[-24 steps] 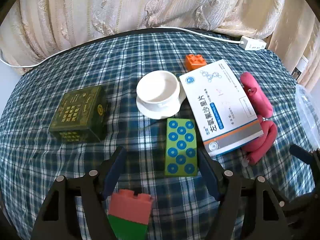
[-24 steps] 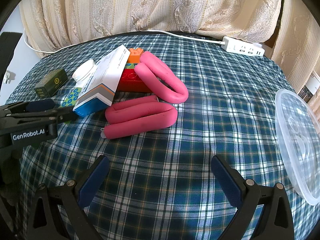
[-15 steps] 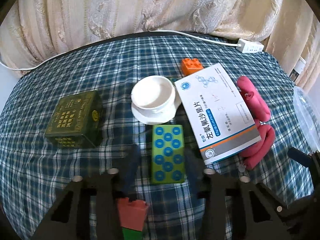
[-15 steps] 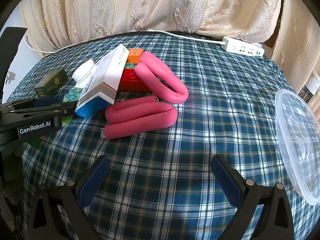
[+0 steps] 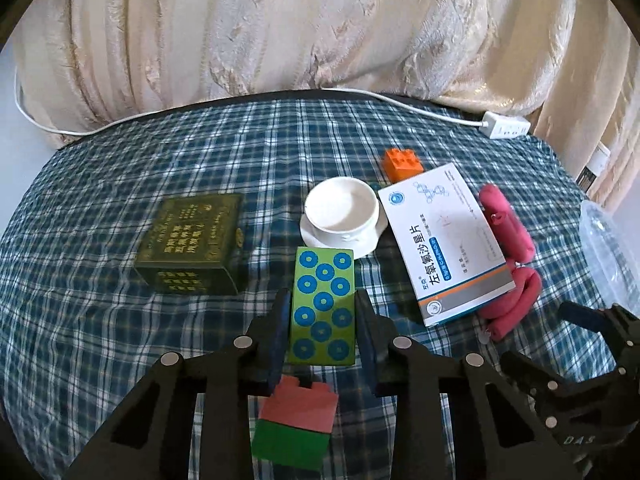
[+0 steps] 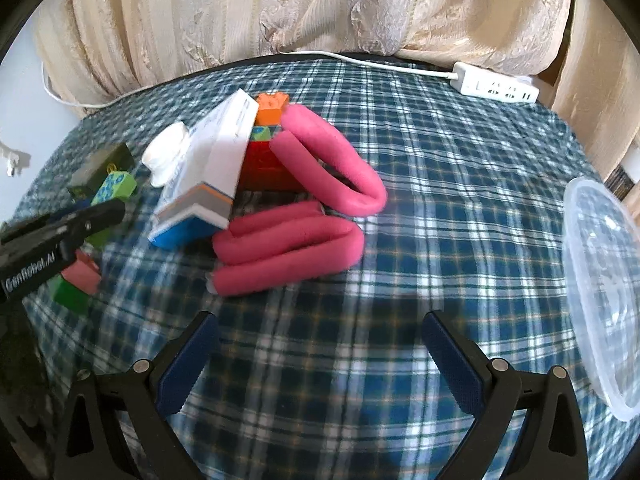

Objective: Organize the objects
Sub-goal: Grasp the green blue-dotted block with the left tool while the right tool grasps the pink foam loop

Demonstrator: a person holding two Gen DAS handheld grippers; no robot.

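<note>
The left gripper (image 5: 323, 322) is clenched on the green block (image 5: 323, 307), its pads against both long sides; the block, printed with blue rings, sits on the plaid cloth (image 5: 100, 320) just before the white cup (image 5: 342, 210). A pink-and-green brick (image 5: 296, 420) lies beneath the jaws. The dark green box (image 5: 192, 244) bears gold characters too small to read. The white carton (image 5: 444, 240) reads "左氧氟沙星片". The right gripper (image 6: 320, 354) is released, jaws wide over bare cloth near the pink foam (image 6: 288, 252). The left gripper's side, seen in the right wrist view, reads "GenRobot.AI".
</note>
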